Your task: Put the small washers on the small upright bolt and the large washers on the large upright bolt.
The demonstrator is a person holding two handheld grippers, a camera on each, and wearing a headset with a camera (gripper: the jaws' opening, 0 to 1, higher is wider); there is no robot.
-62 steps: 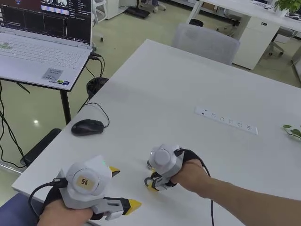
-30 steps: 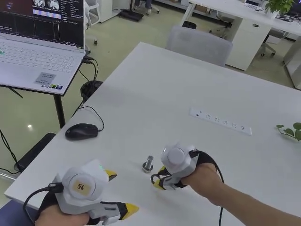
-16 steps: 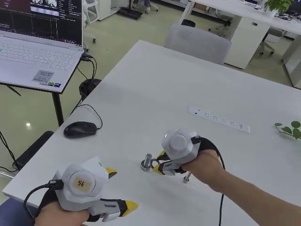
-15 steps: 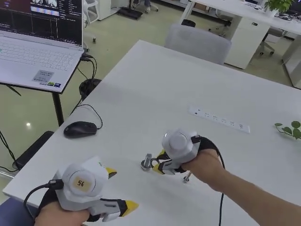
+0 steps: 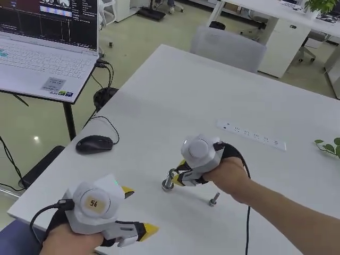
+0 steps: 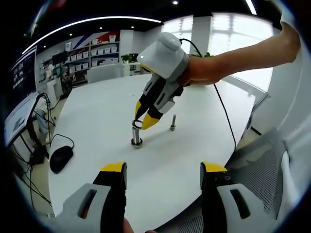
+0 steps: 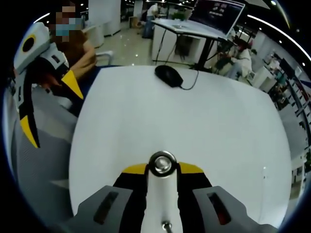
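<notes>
I'm clamping a washer (image 6: 137, 124) in my right claw (image 5: 177, 178) just above the big bolt (image 5: 167, 185); off-centre release risks it rolling away. Left claw (image 6: 163, 171) hanging apart.

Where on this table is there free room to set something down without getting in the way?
Free: the broad far half of the table, beyond the mouse and the power strip. Crowded: the near edge, where the right gripper holds a washer over the large bolt, with the small bolt and the left gripper close by.
</notes>
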